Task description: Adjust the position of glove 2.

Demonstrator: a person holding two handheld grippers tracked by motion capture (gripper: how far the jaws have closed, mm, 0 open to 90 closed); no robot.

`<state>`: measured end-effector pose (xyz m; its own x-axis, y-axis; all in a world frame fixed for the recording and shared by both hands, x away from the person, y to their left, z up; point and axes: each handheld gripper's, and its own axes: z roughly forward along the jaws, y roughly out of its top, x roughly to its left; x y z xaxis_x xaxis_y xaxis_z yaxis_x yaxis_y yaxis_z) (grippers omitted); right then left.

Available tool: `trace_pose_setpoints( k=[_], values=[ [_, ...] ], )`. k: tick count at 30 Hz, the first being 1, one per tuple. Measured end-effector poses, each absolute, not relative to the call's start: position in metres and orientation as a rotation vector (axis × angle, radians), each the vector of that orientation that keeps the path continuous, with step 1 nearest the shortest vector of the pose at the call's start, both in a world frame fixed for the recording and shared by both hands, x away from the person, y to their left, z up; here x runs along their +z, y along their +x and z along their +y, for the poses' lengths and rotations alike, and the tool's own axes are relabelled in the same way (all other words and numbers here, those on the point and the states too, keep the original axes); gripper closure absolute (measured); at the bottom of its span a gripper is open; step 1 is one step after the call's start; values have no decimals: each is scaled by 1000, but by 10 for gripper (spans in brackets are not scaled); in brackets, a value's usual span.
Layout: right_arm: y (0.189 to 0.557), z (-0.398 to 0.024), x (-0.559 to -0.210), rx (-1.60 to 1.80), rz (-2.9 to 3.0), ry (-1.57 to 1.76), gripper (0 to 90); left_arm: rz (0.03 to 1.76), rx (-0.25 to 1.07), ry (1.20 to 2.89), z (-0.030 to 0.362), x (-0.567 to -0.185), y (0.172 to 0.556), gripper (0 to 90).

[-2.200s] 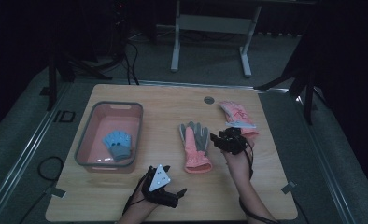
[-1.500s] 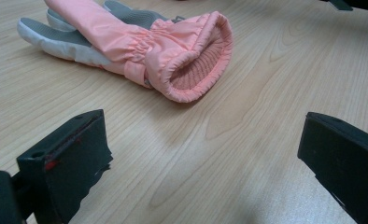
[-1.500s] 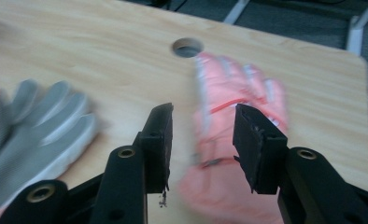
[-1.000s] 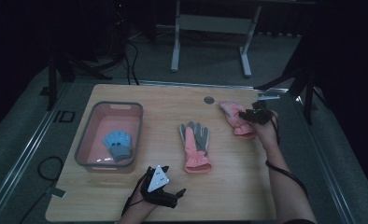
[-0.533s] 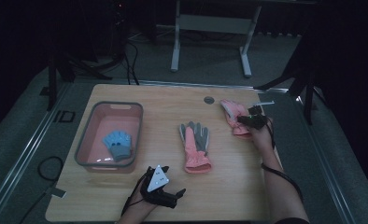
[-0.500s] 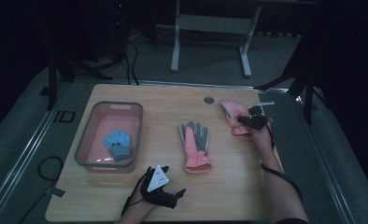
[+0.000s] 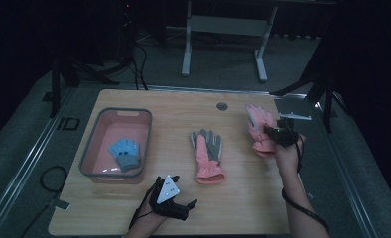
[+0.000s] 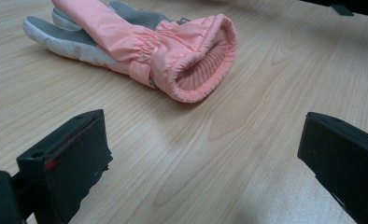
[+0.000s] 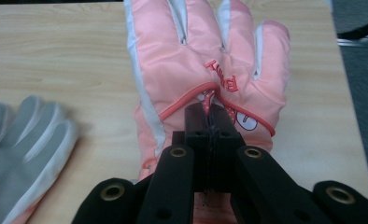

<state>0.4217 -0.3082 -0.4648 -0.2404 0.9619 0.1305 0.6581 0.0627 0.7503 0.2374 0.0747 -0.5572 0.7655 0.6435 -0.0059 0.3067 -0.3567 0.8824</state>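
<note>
Pinched shut, the right gripper [image 9: 209, 122] has a fold of fabric from the back of the pink glove [image 9: 205, 70] caught between its jaws, near the middle of the right gripper view. Those jaws have just been closing, and the fabric bunches up between them, so the grip looks made. Half a second back the glove lay flat under an approaching gripper; its cuff end now appears raised off the wood, at the right of the high view where the right gripper [image 7: 278, 133] sits over the pink glove [image 7: 259, 130].

Spread wide, the left gripper [image 7: 171, 201] rests at the lower centre of the high view with nothing between its jaws. Its own view looks along the bare wood at the open cuff of the second glove [image 8: 140, 44], lying in the upper left of that frame, apart from both jaws.

Outward from there: the second glove [image 7: 207, 156] lies palm up at mid-table, grey palm showing. A pink bin [image 7: 97, 144] stands at the left, with a small blue glove [image 7: 126, 153] already inside it. The wooden table [image 7: 173, 106] is otherwise bare.

Judgement: a pick has begun. Transfer to the bin appears to be the next step, with the second glove to follow.
</note>
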Motion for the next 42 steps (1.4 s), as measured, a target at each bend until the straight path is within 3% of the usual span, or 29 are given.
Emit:
trace_pose_setpoints(
  k=[13,26,33,38,42],
  values=[
    [348,-278,-474,940,1842,1698,884,711,448,1962,74,-557,237,21],
    [344,-275,-520,861,1832,1793,861,706,446,1966,72,-557,236,21],
    [346,-275,-521,859,1866,1756,802,701,440,1968,72,-557,236,21],
    [346,-286,-509,914,1952,1665,658,699,436,1970,72,-557,236,21],
    [349,-293,-500,950,2042,1583,599,704,439,1967,73,-557,236,21]
  ],
)
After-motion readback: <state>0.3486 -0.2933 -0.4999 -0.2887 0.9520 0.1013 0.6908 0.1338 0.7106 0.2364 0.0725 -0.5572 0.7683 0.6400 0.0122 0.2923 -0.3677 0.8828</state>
